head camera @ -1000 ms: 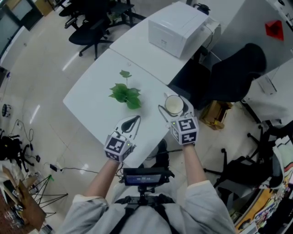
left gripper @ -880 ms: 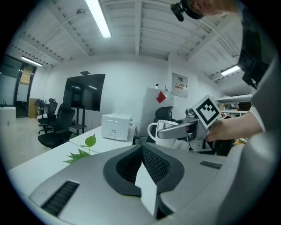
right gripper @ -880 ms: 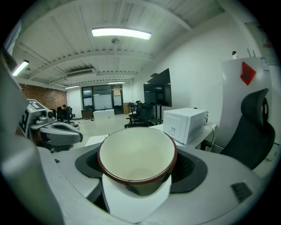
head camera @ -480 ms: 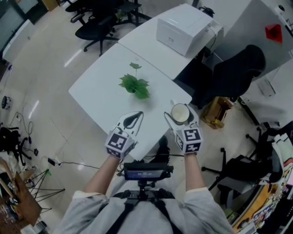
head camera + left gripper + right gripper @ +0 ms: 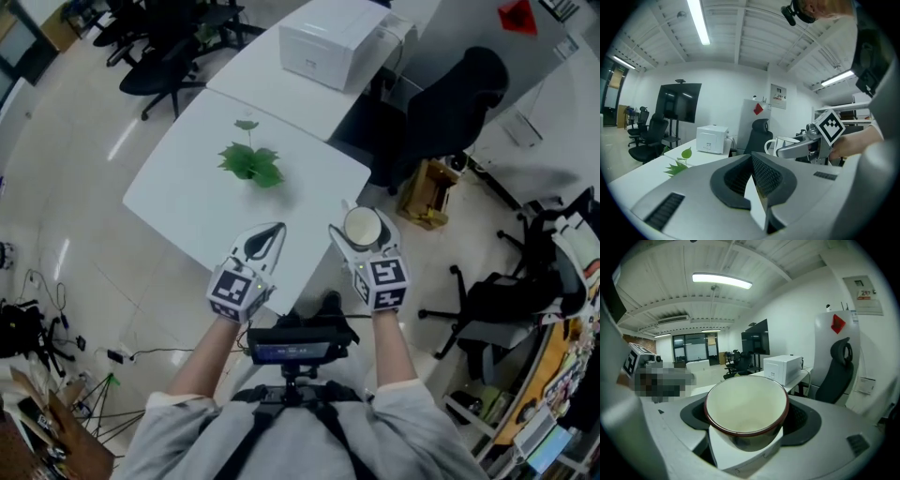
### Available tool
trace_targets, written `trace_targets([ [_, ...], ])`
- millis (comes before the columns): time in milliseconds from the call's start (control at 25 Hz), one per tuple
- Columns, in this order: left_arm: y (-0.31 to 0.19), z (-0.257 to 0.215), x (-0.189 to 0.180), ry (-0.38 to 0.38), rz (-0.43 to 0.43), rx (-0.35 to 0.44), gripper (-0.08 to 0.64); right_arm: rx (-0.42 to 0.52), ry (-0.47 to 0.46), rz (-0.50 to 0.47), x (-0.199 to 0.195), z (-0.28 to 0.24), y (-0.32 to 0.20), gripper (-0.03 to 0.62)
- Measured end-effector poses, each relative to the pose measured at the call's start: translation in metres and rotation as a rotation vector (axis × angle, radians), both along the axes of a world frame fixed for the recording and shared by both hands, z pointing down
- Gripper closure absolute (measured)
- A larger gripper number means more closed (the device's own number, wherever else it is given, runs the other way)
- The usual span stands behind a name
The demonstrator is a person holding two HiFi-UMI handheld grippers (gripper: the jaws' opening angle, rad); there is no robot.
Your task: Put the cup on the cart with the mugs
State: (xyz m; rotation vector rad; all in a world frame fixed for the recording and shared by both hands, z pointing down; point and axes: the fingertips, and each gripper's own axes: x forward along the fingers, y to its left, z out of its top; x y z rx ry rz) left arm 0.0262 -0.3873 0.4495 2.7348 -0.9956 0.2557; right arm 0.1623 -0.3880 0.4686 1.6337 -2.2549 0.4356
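A white cup with a dark red rim sits upright between the jaws of my right gripper, which is shut on it. The cup hangs just off the near right edge of the white table, over the floor. The right gripper view looks down into the empty cup, with the jaws pressing both its sides. My left gripper is shut on nothing above the table's near edge. From the left gripper view, the cup shows to the right. No cart or mugs are in view.
A green leafy plant lies on the table. A white boxy machine stands on the adjoining table behind. A black office chair and a cardboard box stand to the right, with more chairs at the far left.
The cup and both grippers have drawn back from over the table's corner to just off its near edge. The whole view has swung, with the table sliding left. Neither gripper's jaws changed.
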Motion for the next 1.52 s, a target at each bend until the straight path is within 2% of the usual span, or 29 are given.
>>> trace_targets([
  [200, 0.014, 0.005, 0.042, -0.008, 0.080, -0.015, 0.563, -0.008, -0.005, 0.114, 0.058, 0.001, 0.032, 0.174],
  [480, 0.045, 0.006, 0.127, -0.019, 0.245, -0.013, 0.563, 0.018, -0.002, 0.269, 0.136, -0.005, 0.083, 0.173],
  [640, 0.062, 0.002, 0.164, -0.026, 0.323, 0.000, 0.563, 0.020, -0.005, 0.345, 0.168, -0.005, 0.113, 0.175],
  [840, 0.082, 0.001, 0.194, -0.046, 0.391, 0.005, 0.563, 0.024, -0.009, 0.423, 0.197, -0.007, 0.150, 0.175],
  [960, 0.094, 0.002, 0.204, -0.060, 0.441, 0.010, 0.563, 0.029, -0.012, 0.457, 0.206, -0.006, 0.170, 0.175],
  [1120, 0.108, -0.002, 0.211, -0.042, 0.519, 0.028, 0.563, 0.026, -0.015, 0.535, 0.208, -0.005, 0.193, 0.174],
  [1280, 0.124, -0.001, 0.209, -0.014, 0.612, 0.034, 0.563, 0.046, -0.006, 0.629, 0.195, -0.013, 0.214, 0.175],
  [1520, 0.158, -0.001, 0.204, -0.024, 0.771, 0.021, 0.563, 0.046, 0.003, 0.780, 0.168, -0.020, 0.258, 0.174],
])
